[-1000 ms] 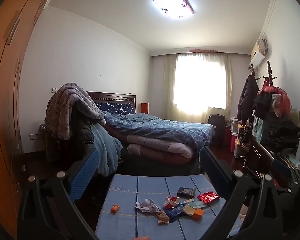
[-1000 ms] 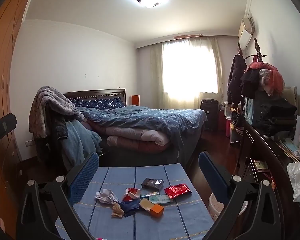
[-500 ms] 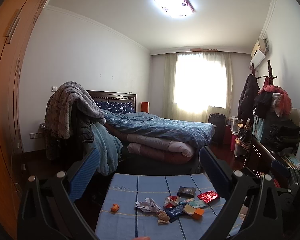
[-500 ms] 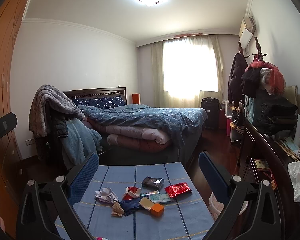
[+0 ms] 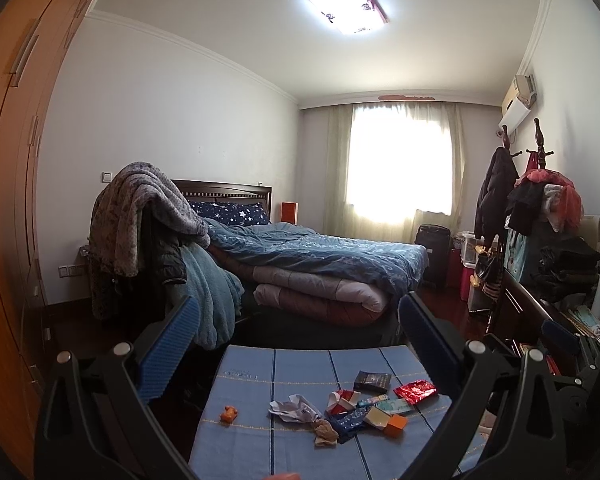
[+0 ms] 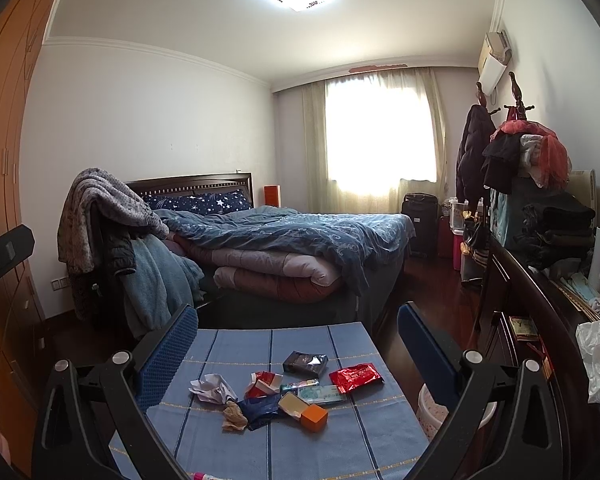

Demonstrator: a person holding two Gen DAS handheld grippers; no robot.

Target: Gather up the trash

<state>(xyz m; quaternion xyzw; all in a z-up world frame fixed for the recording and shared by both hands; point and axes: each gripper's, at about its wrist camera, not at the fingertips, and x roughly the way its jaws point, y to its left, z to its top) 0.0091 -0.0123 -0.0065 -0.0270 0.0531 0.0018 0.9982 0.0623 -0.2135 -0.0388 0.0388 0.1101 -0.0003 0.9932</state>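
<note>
Bed (image 5: pixel 320 256) with blue duvet sits far ahead of both grippers, past the table. Table with blue striped cloth (image 6: pixel 300 440) lies directly below and in front of both. White bin (image 6: pixel 432 408) stands just right of the table, under the right gripper's right finger; right view shows its rim, left view gives only a blurred sliver, can't confirm it there.

Left gripper (image 5: pixel 298 344) is spread wide, nothing between the fingers. Right gripper (image 6: pixel 298 340) likewise wide apart and empty. Both hang above the near end of the table, not touching anything.

Trash is all on the cloth, ahead and below, clustered between the fingers of the right gripper: red foil wrapper (image 6: pixel 356 376), dark packet (image 6: pixel 305 362), crumpled white paper (image 6: pixel 212 388), red-white wrapper (image 6: pixel 264 384), pale green packet (image 6: pixel 324 394), dark blue wrapper (image 6: pixel 260 408), small orange box (image 6: pixel 314 418), brownish wad (image 6: pixel 234 420).

Progress: looks like the start. Nothing gripped, pile untouched, bin contents not visible. Everything is left to pick and drop, probably into the bin.

View differences: left view alone shows a small orange scrap (image 5: pixel 228 414) lying apart from the pile, toward the left finger. Right view alone shows a white plastic bag (image 6: pixel 598 364) on the dresser far right, and a pink-white object (image 6: pixel 204 476) at the bottom edge, too cut off to identify.
</note>
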